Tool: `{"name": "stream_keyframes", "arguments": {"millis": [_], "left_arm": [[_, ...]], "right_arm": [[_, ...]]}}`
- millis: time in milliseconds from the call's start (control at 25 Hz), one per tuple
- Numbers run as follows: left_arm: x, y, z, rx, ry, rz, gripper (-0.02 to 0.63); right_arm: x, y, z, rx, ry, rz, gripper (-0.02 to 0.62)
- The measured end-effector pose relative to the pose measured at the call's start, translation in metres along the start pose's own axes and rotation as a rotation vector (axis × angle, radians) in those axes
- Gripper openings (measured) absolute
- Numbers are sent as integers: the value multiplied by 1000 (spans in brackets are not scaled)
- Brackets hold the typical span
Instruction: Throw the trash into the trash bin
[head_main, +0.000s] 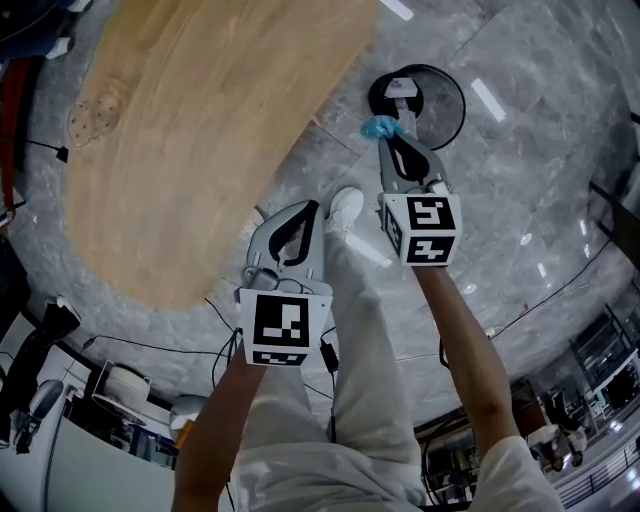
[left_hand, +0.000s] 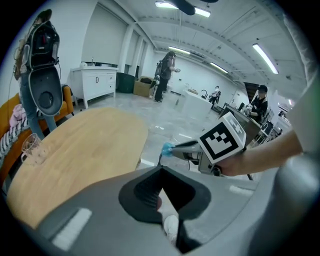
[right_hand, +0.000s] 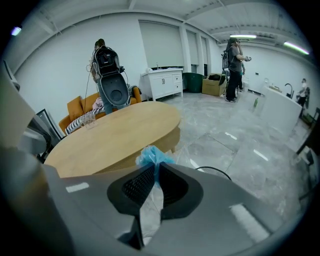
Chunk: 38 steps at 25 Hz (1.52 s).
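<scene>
Head view: right hand-held gripper (head_main: 392, 138) grasps crumpled blue trash (head_main: 381, 127) at the 7 o'clock rim of the dark round trash bin (head_main: 452, 110), which stands on the floor at 1 o'clock. Wooden desk (head_main: 200, 130) at 10 o'clock; left hand-held gripper (head_main: 312, 208) near centre. Left gripper view: jaws clenched together, nothing between them. Right gripper view: jaws pinch the trash, desk at 10 o'clock.

Bright ceiling strips (left_hand: 265, 57) w/ floor (head_main: 520, 180) glare, fisheye edges dark.
</scene>
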<state>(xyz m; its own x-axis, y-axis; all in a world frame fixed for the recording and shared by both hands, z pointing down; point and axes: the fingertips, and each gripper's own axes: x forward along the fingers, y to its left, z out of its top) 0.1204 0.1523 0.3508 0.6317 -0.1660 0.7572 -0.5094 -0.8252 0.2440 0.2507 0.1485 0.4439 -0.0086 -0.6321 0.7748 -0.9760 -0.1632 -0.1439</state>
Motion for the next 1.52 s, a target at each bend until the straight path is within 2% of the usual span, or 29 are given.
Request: {"name": "stream_keyframes", "arguments": {"millis": [360,480,680,880,1200,1520], "left_arm": [[60,-53,-14,6,78,-54,0],[83,-68,-13,22,77,-62,0],[116,-81,-24,-6,90,-61,0],[137,-89,-45,35,128,-85,0],[160,-88,-67,44,163,-96,0],[162,-85,-81,49,173,-104,0]], "right_arm": [[13,-74,-52,43,55,-49,55],[21,-103,-67,66,65,-73,55],[38,-135,-98,93,95,-102,55],[60,-145,-128,106,125,-97,55],[100,-154,-168,136,172,-93,55],[126,-137,-205,152,248,-49,58]]}}
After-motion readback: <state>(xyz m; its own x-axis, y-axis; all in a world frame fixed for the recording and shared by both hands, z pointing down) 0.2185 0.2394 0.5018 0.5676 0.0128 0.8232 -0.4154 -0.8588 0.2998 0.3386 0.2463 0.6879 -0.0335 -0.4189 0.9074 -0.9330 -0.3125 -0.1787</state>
